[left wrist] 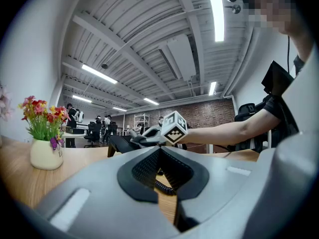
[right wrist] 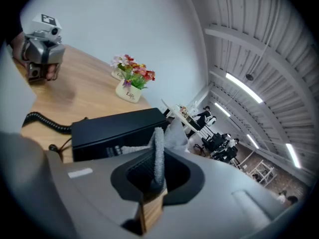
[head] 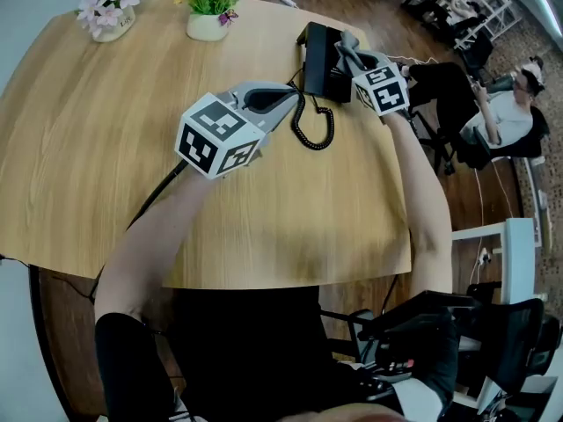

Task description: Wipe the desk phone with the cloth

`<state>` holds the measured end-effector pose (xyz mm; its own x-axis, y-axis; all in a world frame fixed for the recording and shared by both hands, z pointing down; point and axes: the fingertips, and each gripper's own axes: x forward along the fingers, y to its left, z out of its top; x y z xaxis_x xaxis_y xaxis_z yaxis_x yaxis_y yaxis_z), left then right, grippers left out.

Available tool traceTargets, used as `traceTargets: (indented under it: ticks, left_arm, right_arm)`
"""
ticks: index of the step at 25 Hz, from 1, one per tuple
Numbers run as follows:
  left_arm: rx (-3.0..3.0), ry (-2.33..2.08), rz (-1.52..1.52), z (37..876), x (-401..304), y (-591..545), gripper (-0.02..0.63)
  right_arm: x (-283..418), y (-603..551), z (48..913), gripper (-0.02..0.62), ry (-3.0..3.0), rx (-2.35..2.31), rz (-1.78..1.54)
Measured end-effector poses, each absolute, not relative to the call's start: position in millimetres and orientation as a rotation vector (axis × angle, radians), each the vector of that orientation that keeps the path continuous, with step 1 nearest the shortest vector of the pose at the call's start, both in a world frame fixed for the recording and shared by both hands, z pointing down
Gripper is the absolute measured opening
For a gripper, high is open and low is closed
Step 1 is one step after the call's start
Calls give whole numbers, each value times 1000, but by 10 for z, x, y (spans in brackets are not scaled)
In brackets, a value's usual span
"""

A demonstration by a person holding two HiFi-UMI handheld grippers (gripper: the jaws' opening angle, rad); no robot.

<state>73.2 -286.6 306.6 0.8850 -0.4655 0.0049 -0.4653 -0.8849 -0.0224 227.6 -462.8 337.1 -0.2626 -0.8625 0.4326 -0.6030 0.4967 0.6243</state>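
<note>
The right gripper [right wrist: 158, 156] is pinching a nubbly grey cloth [right wrist: 172, 133] edge-on between its jaws, holding it at the boxy matte-black desk phone [right wrist: 117, 131] on the round wood-grain table's [head: 106, 148] far side. The left gripper [left wrist: 159, 151] is hovering near the springy coiled cord [head: 312, 130], jaws closed and empty.

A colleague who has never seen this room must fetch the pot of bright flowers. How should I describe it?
Go to the light wooden table and look along its far edge, where two small white pots stand side by side. Take the right-hand pot, nearer the black desk phone: its flowers are red, orange and yellow, while the left-hand pot holds pale pink ones.
</note>
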Motion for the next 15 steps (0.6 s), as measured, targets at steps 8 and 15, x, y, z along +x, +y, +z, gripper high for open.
traceTargets:
  ticks: [8,15]
  left_arm:
    - [-3024,769,-18,3083,704,-2880,3]
    - [-3025,754,-24,3104,731,-2842,3]
  right_arm:
    - [2201,-3807,3798,20,-1985,1086,-423]
    - [2123,-3405,3855,20,-2030,1069,-329]
